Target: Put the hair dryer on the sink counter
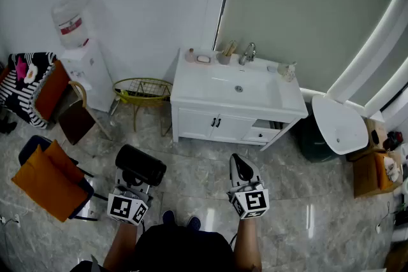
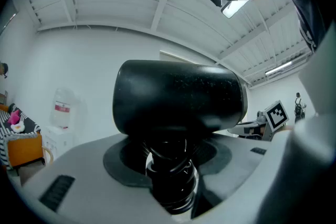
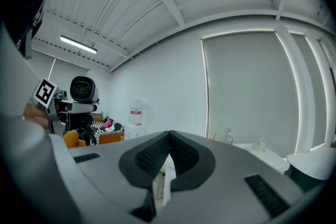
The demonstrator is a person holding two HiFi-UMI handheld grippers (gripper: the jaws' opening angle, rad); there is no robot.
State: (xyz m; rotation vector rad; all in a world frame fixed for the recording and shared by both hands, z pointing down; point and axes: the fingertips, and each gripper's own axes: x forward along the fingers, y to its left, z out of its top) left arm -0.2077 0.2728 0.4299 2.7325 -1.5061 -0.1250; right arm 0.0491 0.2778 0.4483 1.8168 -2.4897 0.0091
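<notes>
Left gripper (image 1: 134,184) clamps hair dryer (image 2: 178,105) upright (by its handle, apparently).

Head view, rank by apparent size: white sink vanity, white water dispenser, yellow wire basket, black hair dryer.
1. white sink vanity
2. white water dispenser
3. yellow wire basket and black hair dryer: these look about alike. The dryer sits much nearer the camera, so they are left unranked.

Both bare forearms reach forward from the body, side by side and apart, each holding its tool level. The left tool (image 1: 135,186) has its jaws clamped on the handle of the hair dryer (image 1: 140,164). The right tool (image 1: 241,165) grips nothing, its jaws pressed together.
</notes>
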